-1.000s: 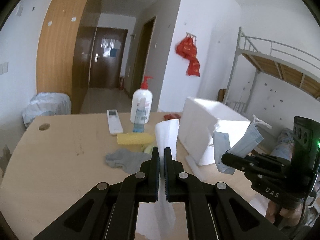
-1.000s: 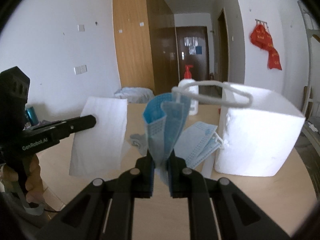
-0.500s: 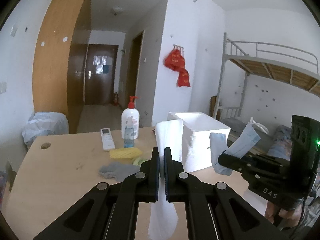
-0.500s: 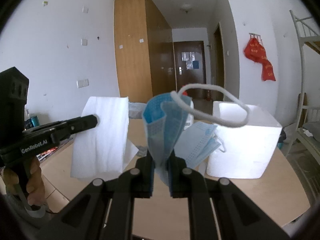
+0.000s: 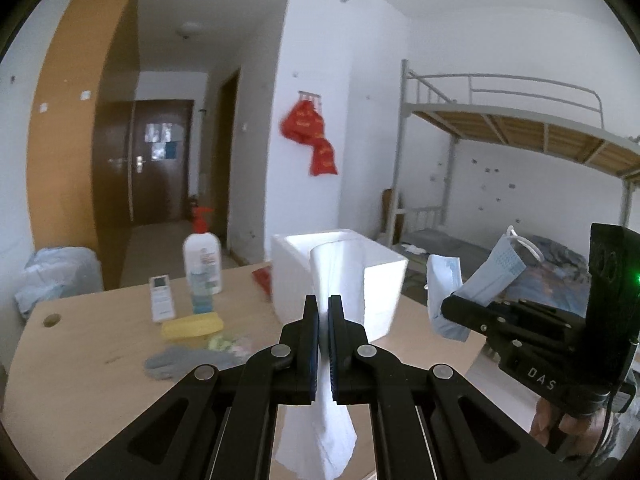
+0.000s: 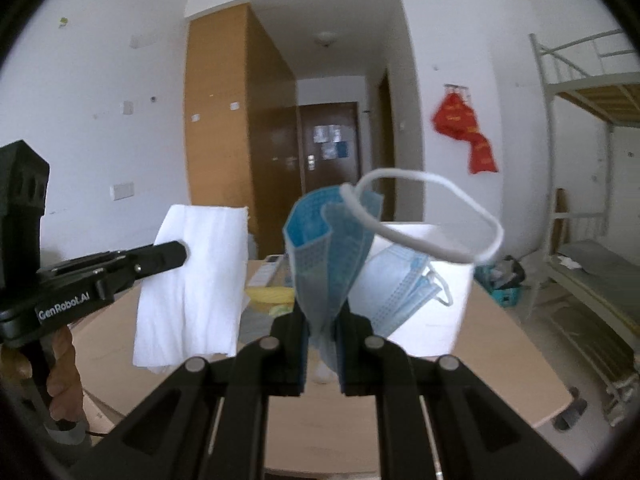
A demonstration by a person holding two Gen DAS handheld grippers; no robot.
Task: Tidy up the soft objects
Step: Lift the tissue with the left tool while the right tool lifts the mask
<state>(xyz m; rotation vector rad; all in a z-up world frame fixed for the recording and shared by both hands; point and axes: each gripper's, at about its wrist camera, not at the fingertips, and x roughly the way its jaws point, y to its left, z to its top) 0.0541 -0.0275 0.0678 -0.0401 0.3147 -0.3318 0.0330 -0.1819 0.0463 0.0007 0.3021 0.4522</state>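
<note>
My left gripper (image 5: 324, 308) is shut on a white tissue (image 5: 334, 276) that hangs above and below its fingers, held in the air over the wooden table (image 5: 80, 364). My right gripper (image 6: 322, 320) is shut on a bunch of blue face masks (image 6: 332, 248); a white ear loop (image 6: 436, 208) sticks out above them. In the left wrist view the right gripper (image 5: 450, 308) holds the masks (image 5: 496, 272) at the right. In the right wrist view the left gripper (image 6: 180, 254) holds the tissue (image 6: 192, 284) at the left. A white foam box (image 5: 380, 280) stands on the table behind the tissue.
On the table lie a grey glove (image 5: 188, 360), a yellow sponge (image 5: 192, 326), a remote control (image 5: 162, 304) and a pump bottle (image 5: 202, 258). A bunk bed (image 5: 520, 140) stands at the right, a corridor with a dark door (image 5: 160, 160) behind.
Both grippers have risen with their loads and drawn back from the table, so the foam box and the things on the table look lower and farther away. Both grips are unchanged.
</note>
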